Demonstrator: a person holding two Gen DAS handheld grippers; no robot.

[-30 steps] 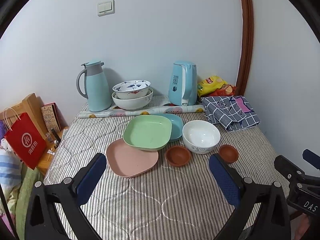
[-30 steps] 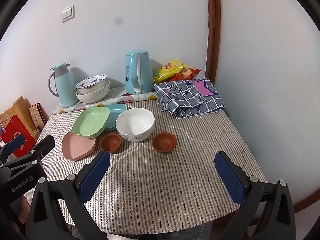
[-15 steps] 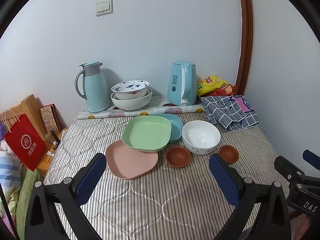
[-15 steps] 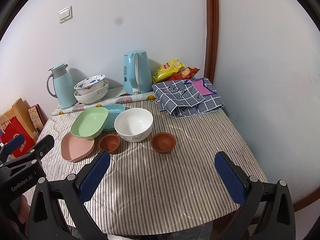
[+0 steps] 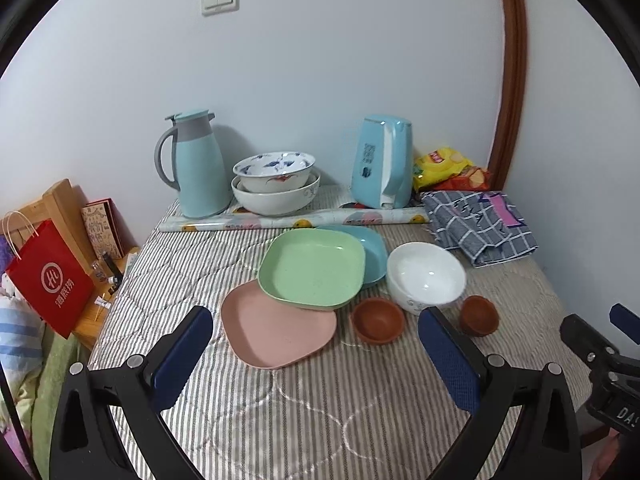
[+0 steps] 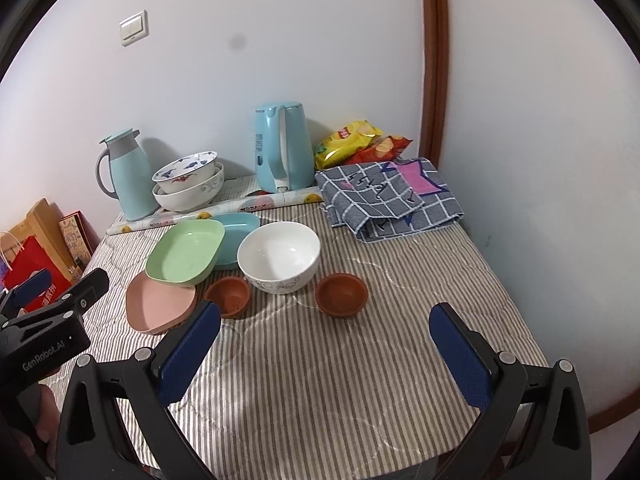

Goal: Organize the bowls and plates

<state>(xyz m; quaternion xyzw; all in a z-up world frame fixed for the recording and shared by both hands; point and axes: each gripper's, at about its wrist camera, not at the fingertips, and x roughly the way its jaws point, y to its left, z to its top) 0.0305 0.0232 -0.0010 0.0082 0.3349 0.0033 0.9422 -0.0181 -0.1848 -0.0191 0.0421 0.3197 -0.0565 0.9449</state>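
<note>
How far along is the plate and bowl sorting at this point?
Barely started. Done: nothing clearly; the green plate overlaps the pink plate and blue plate loosely. In hand: nothing; the left gripper and right gripper are both open above the table. Left: the white bowl and two brown bowls sit apart, unstacked.

Three plates overlap on the table (image 5: 280,420). The front plate (image 5: 276,326) lies lowest. The middle plate (image 5: 312,268) rests on it and on the back plate (image 5: 372,246). A big bowl (image 5: 426,276) sits right of the plates. One small bowl (image 5: 378,320) sits before the plates, another small bowl (image 5: 478,315) right of the big bowl. Two stacked bowls (image 5: 276,184) sit at the back between a jug (image 5: 196,168) and a kettle (image 5: 382,162).
</note>
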